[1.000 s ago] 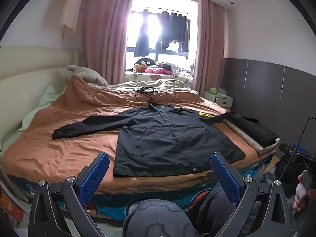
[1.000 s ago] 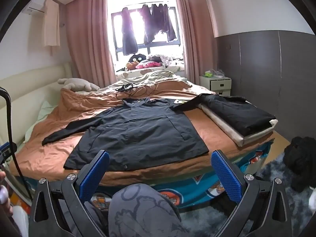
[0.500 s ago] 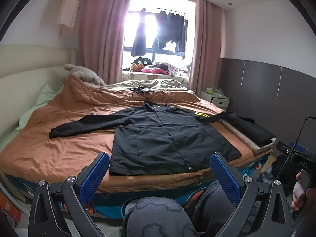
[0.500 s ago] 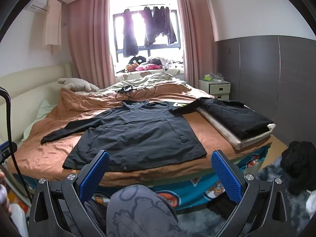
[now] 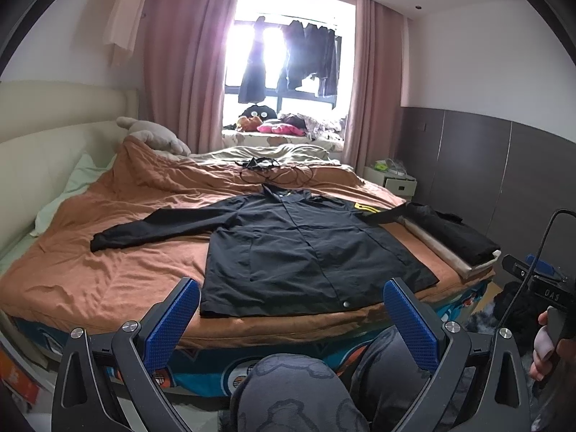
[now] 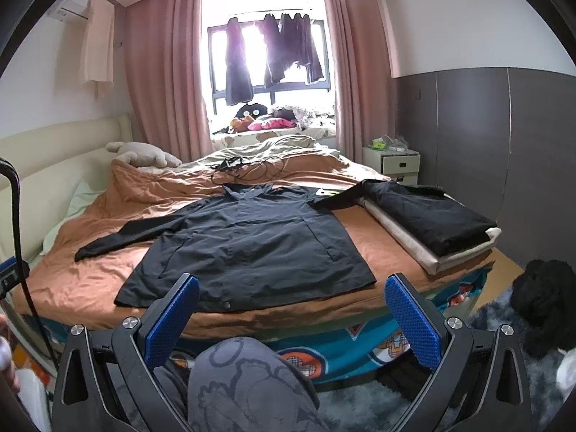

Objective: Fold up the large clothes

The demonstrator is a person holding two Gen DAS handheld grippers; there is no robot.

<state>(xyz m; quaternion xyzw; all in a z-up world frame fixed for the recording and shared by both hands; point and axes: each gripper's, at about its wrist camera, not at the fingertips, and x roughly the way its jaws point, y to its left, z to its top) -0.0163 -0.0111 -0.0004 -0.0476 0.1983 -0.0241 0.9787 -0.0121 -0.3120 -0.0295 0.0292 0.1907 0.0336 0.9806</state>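
One black jacket of smooth thin fabric lies flat, front up, on the rumpled orange-brown bedspread, one sleeve stretched left, the other reaching right onto a folded dark stack. Black cables lie far of the collar. Left gripper and right gripper, blue textured pads, both spread wide, empty, short of the bed's near edge. A patterned grey knee sits between the fingers.
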